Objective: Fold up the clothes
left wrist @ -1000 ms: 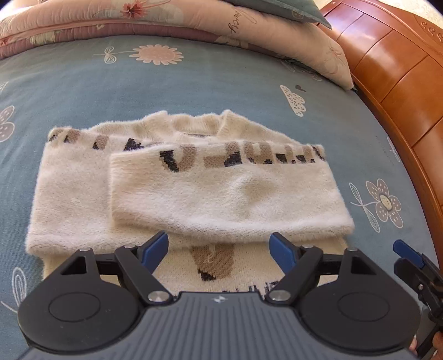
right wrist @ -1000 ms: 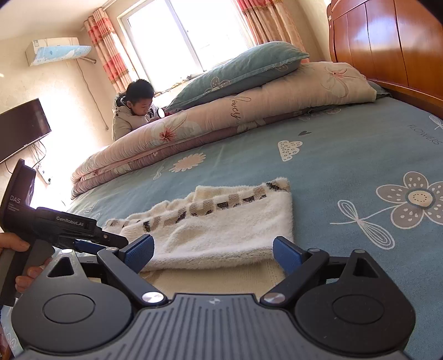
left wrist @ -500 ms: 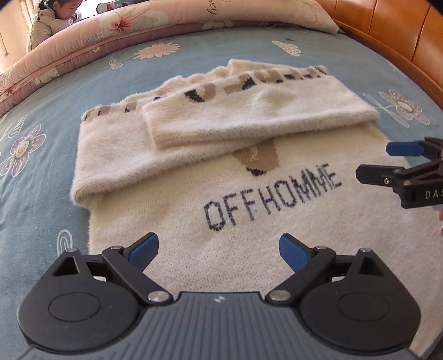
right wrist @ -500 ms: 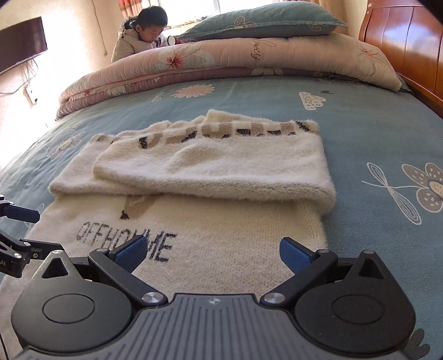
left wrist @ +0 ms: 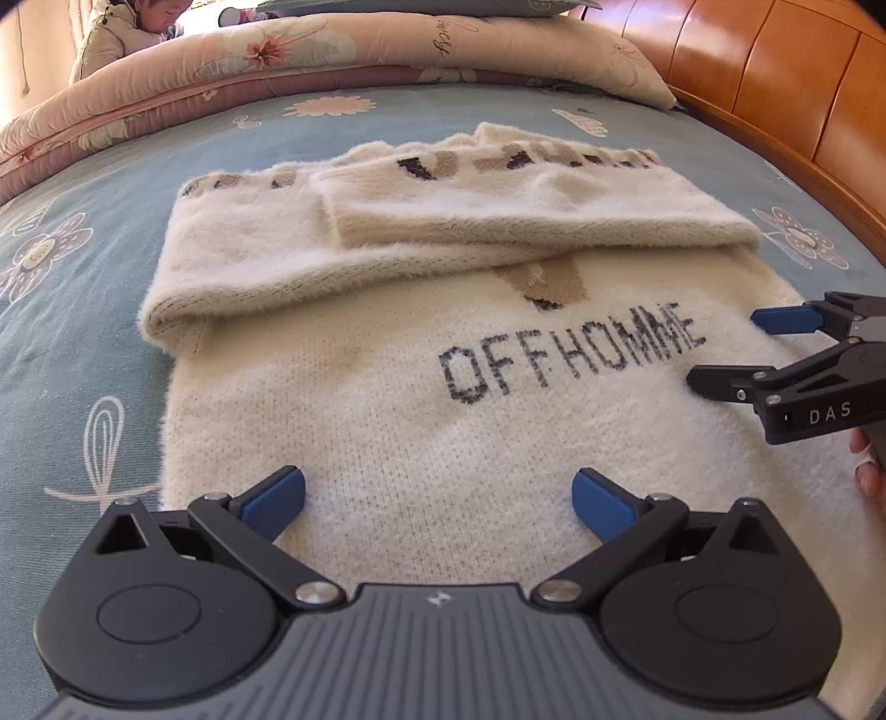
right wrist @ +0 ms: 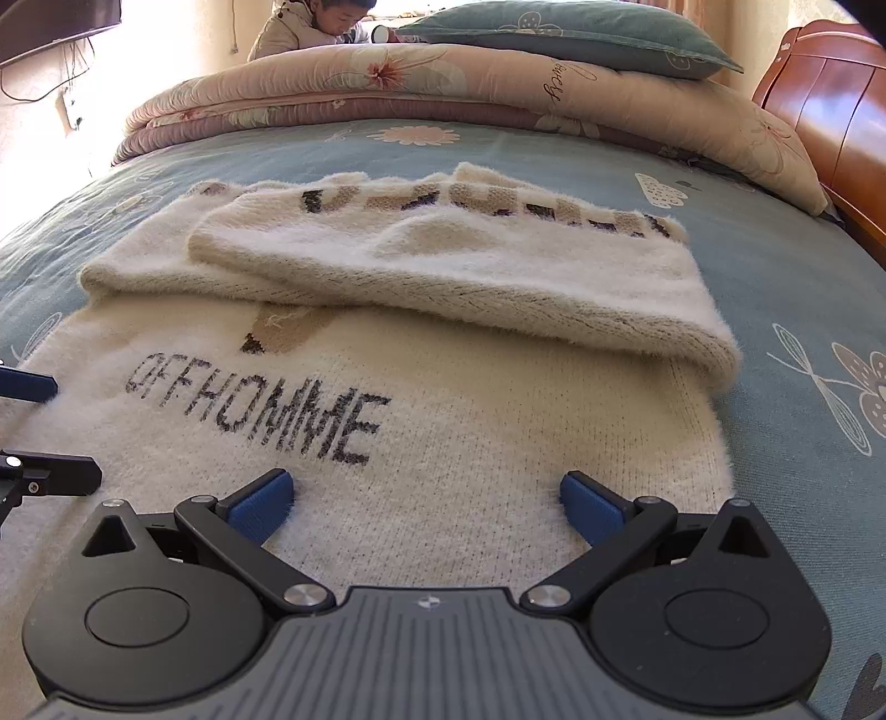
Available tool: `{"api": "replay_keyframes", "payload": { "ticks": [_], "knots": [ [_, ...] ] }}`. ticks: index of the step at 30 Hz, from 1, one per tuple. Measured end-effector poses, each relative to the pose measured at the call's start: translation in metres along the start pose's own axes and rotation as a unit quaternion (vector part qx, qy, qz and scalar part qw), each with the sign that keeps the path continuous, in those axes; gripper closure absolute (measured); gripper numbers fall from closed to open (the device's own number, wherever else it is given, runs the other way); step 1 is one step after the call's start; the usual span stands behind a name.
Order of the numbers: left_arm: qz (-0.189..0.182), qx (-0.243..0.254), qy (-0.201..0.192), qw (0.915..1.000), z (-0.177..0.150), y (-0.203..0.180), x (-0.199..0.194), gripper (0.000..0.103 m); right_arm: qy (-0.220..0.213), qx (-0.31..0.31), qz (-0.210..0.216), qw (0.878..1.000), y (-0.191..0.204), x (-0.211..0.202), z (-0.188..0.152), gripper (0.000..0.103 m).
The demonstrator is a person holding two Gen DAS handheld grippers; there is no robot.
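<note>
— Left wrist view first: what can you read from where you stand?

— Nearest, the left gripper [left wrist: 437, 495], its blue pads [left wrist: 275, 494] spread wide and the jaws opening, nothing between them but the sweater [left wrist: 432, 421] lying under them. No writing on that tool that I can make out. Just past it, knitted across the sweater in dark letters, "OFFHOMME". Off to the right, the right gripper [left wrist: 731, 354] comes in from the edge with "DAS" in white on its black body; a bit of a hand [left wrist: 866, 465] shows behind it.

— And the right one, is it clamped on anything?

— No. In its own view the right gripper [right wrist: 426, 501] stands with its jaws apart, over the near part of the sweater [right wrist: 443, 454], the pads not gripping any cloth. The same "OFFHOMME" runs just beyond its left pad, and the left gripper [right wrist: 33, 426] pokes in at the left edge.

— Where does the sweater sit?

— Flat on the blue flowered sheet [right wrist: 803, 288], right in front of both tools. Its sleeves [right wrist: 470, 277] are folded across the far part, with a brown and black pattern along the top. Farther back lies a rolled pink quilt [right wrist: 443, 83] with cursive script I cannot read, a teal pillow [right wrist: 554, 33] on it, a wooden headboard [right wrist: 830, 99] at right, and a person [right wrist: 310, 27] sitting beyond the bed.
</note>
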State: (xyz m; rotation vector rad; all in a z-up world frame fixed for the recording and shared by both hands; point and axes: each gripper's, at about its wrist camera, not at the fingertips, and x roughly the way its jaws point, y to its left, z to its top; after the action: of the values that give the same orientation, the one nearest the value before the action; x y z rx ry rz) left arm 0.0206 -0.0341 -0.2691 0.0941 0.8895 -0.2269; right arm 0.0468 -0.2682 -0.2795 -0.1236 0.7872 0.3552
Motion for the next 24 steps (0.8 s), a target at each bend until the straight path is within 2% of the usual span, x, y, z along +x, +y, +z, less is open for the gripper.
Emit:
{"api": "replay_keyframes", "payload": {
  "ticks": [6,10,15,19,24],
  "knots": [
    [0.014,-0.01,0.021,0.9996,-0.021,0.01,-0.018,0.001,0.028,0.026,-0.003,0.999,-0.006,-0.024,-0.007,0.0],
    [0.02,0.001,0.02,0.9996,-0.047,0.007,-0.037,0.001,0.034,0.053,-0.025,0.998,-0.004,-0.048,-0.032,0.0],
    [0.019,0.015,0.008,0.9997,-0.079,0.003,-0.063,0.001,0.008,0.044,-0.059,0.997,0.021,-0.086,-0.085,0.0],
    [0.012,0.022,0.009,0.9996,-0.097,-0.002,-0.077,0.001,-0.018,0.063,-0.066,0.996,0.032,-0.115,-0.119,0.0],
    [0.0,0.04,-0.013,0.9991,-0.098,-0.02,-0.09,0.001,-0.05,0.072,-0.072,0.994,0.042,-0.132,-0.139,0.0]
  ]
}}
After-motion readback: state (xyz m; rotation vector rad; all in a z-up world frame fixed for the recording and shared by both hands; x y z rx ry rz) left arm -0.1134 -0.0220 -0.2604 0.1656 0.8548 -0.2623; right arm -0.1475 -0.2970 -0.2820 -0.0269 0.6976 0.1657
